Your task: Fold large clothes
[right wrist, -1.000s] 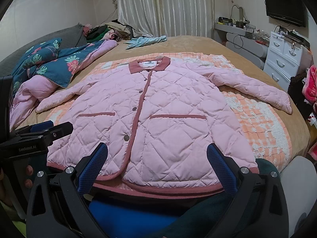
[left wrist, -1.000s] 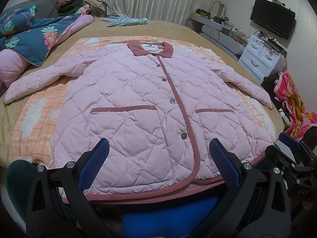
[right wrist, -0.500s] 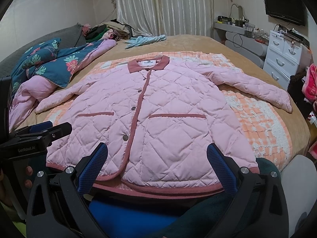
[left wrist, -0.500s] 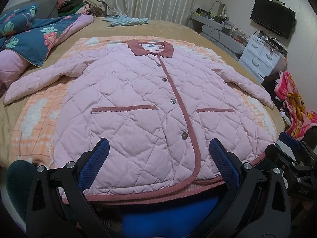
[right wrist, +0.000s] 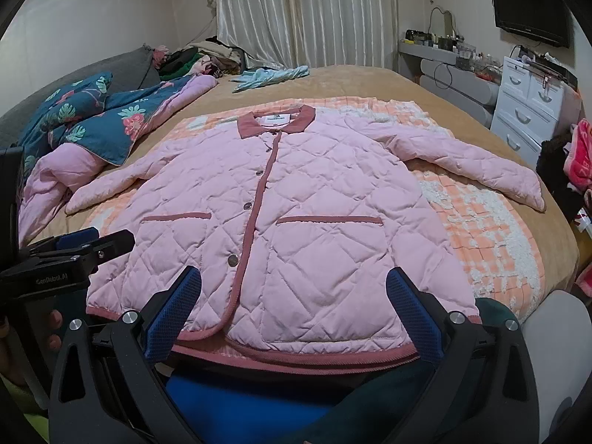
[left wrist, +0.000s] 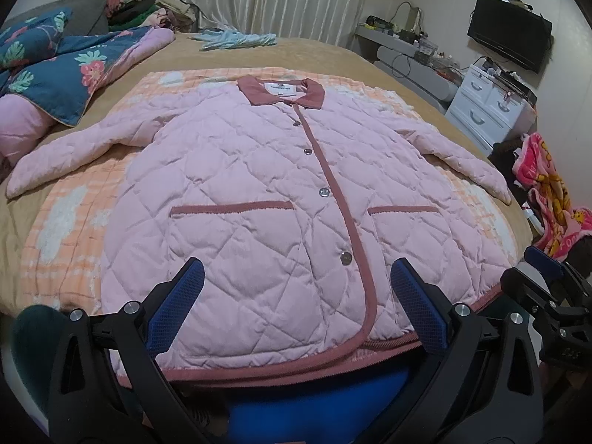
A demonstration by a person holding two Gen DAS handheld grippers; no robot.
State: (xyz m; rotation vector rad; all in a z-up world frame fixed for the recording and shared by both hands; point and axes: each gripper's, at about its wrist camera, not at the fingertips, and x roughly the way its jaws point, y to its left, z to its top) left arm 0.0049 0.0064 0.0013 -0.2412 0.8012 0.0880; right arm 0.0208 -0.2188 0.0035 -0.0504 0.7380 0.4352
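A pink quilted jacket [left wrist: 259, 199] with dusty-red trim lies flat and buttoned on the bed, front up, collar far, both sleeves spread out; it also shows in the right wrist view [right wrist: 296, 214]. My left gripper [left wrist: 296, 288] is open and empty, hovering above the jacket's near hem. My right gripper [right wrist: 292, 292] is open and empty, also above the near hem. The right gripper shows at the right edge of the left wrist view [left wrist: 547, 296], and the left gripper at the left edge of the right wrist view [right wrist: 74, 251].
The jacket rests on an orange checked blanket [left wrist: 66, 222] over a tan bed [right wrist: 370, 77]. A blue floral quilt [left wrist: 55, 70] lies far left, a light blue garment [right wrist: 270, 76] at the far end. White drawers [right wrist: 529, 107] and pink cloth [left wrist: 547, 192] stand right.
Both views have shifted very slightly; the jacket has not moved and both grippers stay open.
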